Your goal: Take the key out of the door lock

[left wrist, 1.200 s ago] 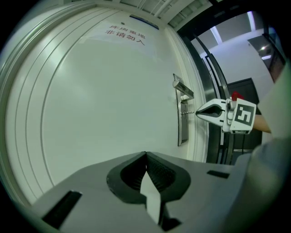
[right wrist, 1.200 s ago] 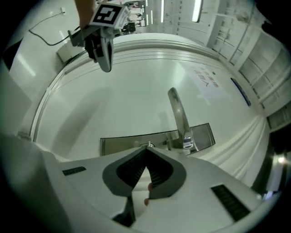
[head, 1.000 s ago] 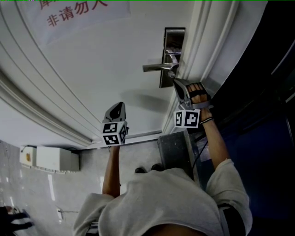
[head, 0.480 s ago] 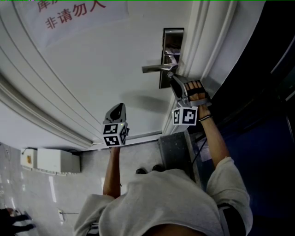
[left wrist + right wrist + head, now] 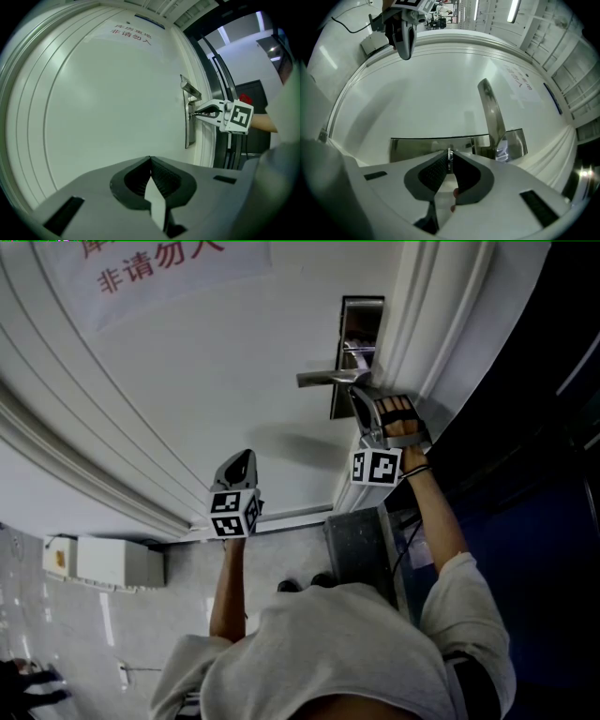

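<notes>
A steel lock plate (image 5: 359, 343) with a lever handle (image 5: 328, 378) sits on the white door (image 5: 206, 381). My right gripper (image 5: 362, 397) reaches the plate just below the handle. In the right gripper view its jaws have just been closing, and a small metal key (image 5: 449, 153) is pinched between the tips in front of the lock plate (image 5: 417, 146). My left gripper (image 5: 243, 457) hangs off the door's bare middle, shut with nothing in it. The left gripper view shows the right gripper (image 5: 198, 112) at the lock plate (image 5: 189, 129).
A paper sign with red print (image 5: 169, 268) hangs on the door. The white door frame (image 5: 427, 324) runs beside the lock, with dark glass to its right. On the floor are a white box (image 5: 103, 563) and a grey box (image 5: 361, 549) near my feet.
My right gripper has shifted a little up toward the lock plate under the handle. The left gripper has stayed where it was.
</notes>
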`<state>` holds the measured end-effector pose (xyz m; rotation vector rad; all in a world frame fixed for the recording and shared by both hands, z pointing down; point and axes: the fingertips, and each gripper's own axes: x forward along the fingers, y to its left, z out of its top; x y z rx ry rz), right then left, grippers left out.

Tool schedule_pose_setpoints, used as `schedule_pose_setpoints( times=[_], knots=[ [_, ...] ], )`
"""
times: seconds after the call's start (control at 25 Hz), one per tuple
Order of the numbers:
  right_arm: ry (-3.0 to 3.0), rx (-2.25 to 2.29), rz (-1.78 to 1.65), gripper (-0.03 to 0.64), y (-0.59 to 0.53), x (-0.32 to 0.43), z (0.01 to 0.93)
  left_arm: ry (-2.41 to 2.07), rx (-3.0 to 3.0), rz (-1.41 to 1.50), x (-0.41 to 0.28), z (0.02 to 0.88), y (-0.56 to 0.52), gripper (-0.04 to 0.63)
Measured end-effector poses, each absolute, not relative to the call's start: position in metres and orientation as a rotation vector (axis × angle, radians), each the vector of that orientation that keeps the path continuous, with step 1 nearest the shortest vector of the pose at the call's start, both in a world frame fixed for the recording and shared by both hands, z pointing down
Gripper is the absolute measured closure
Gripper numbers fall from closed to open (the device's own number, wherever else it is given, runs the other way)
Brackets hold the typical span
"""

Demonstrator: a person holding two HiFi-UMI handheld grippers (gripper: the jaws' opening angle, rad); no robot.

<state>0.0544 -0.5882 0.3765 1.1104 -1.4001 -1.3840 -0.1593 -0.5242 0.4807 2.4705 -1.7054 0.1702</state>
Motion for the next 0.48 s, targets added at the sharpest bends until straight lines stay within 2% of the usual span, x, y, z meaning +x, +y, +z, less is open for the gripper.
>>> schedule_pose_setpoints(
  times=[0.12, 0.48],
  knots=[
    [-1.385, 1.111, -1.393, 0.583, -0.5893, 0.0549, 0.3792, -1.706, 2.477, 0.171, -0.1581, 0.4798, -0.5248, 0.577],
    [-1.383, 1.128, -1.394, 0.586, -0.5898, 0.0548, 0.3793, -1.684, 2.479, 0.169, -0.152, 0.4818, -0.528, 0.577]
  ],
)
